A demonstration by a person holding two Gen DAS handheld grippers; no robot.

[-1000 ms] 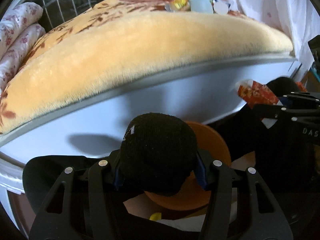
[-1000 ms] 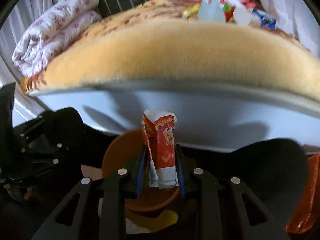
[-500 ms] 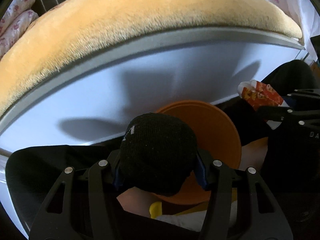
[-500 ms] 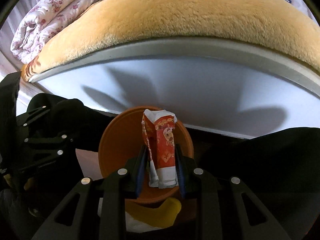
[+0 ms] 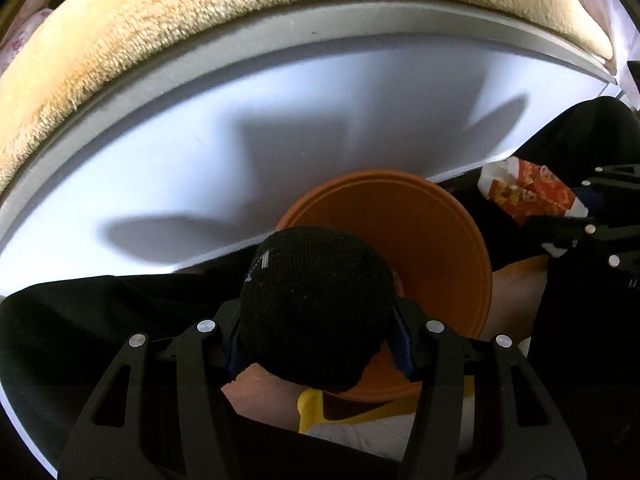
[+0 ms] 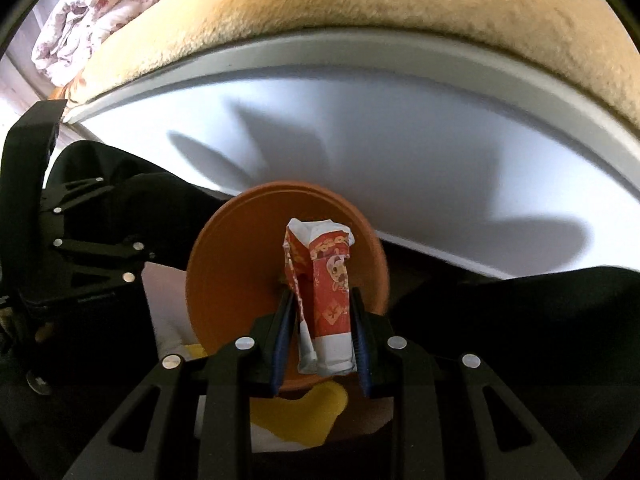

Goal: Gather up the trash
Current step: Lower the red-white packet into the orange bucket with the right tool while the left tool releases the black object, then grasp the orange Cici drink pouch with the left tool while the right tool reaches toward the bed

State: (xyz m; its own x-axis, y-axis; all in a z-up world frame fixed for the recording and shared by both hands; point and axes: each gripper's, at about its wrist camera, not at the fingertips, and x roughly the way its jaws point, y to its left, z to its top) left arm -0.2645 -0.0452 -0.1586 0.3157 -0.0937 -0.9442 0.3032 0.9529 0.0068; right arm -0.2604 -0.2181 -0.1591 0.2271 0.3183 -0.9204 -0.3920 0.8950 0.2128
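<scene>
A thick plush yellow-tan blanket (image 5: 240,12) lay over the top of the bed and filled the upper part of both wrist views, its furry edge overhanging a grey rail (image 5: 360,20). Below that rail ran the smooth white side panel of the bed (image 5: 200,152), sunlit and crossed by soft dark shadows. At the far left end of the bed a rolled white quilt with small red flowers (image 6: 88,12) rested against the blanket. Black cloth (image 6: 520,320) spread low on both sides of the scene, close under the panel. Between those dark masses stood a round orange plastic bin (image 5: 432,240), just below the white panel, with its open mouth tipped toward the cameras; a yellow scrap (image 6: 304,408) and pale material showed under its near rim. The left gripper (image 5: 320,344) was clamped tight around a rounded black knitted bundle (image 5: 316,304), which bulged above the fingers and hung in front of the bin's near edge. The right gripper (image 6: 320,344) was nearly closed, pinching a crumpled red and white printed paper carton (image 6: 324,288) upright between its blue-padded fingers, directly before the bin's opening. In the left wrist view that same carton (image 5: 532,196) appeared to the right of the bin.
</scene>
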